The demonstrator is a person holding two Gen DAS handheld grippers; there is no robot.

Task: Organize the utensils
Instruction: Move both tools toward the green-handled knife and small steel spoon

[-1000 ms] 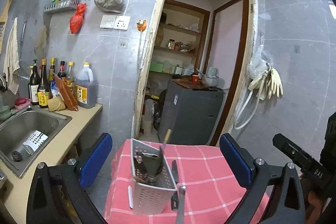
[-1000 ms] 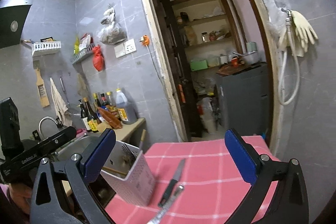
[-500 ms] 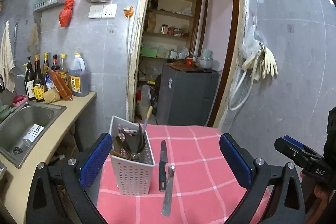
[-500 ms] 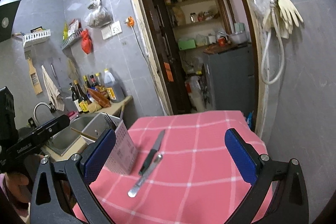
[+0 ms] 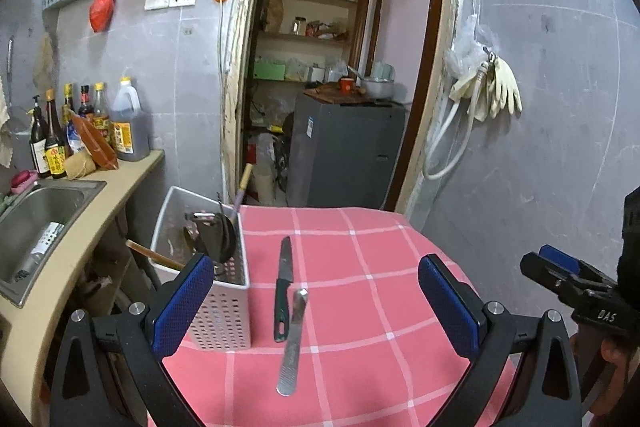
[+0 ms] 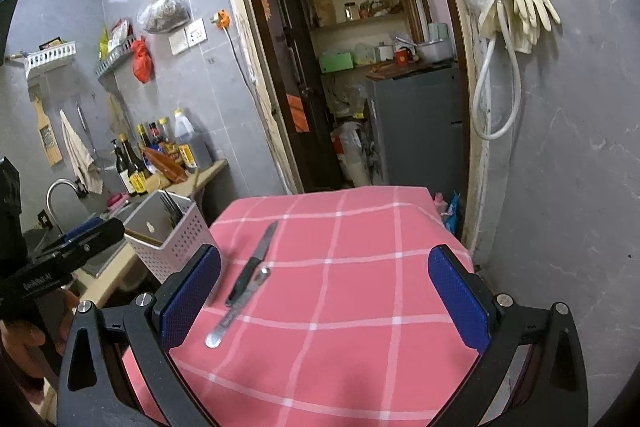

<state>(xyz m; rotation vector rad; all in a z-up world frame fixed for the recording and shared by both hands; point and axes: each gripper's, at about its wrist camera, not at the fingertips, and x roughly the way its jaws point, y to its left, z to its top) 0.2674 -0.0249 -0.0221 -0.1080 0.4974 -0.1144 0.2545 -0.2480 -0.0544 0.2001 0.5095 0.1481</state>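
A white perforated utensil holder (image 5: 218, 303) stands at the left edge of the pink checked table (image 5: 360, 267), with several utensils inside. A black-handled knife (image 5: 283, 287) and a silver metal utensil (image 5: 293, 343) lie side by side on the cloth to its right. All three also show in the right wrist view: the holder (image 6: 172, 243), the knife (image 6: 252, 263), the silver utensil (image 6: 236, 307). My left gripper (image 5: 316, 303) is open and empty above the table's near side. My right gripper (image 6: 324, 299) is open and empty, hovering over the table.
A steel sink (image 5: 36, 223) and a counter with bottles (image 5: 88, 131) lie to the left. An open doorway with a grey cabinet (image 5: 344, 151) is behind the table. Rubber gloves and a hose (image 5: 484, 95) hang on the right wall.
Both views have tilted down and drawn back, so more of the table shows. The knife, silver utensil and holder lie as before.
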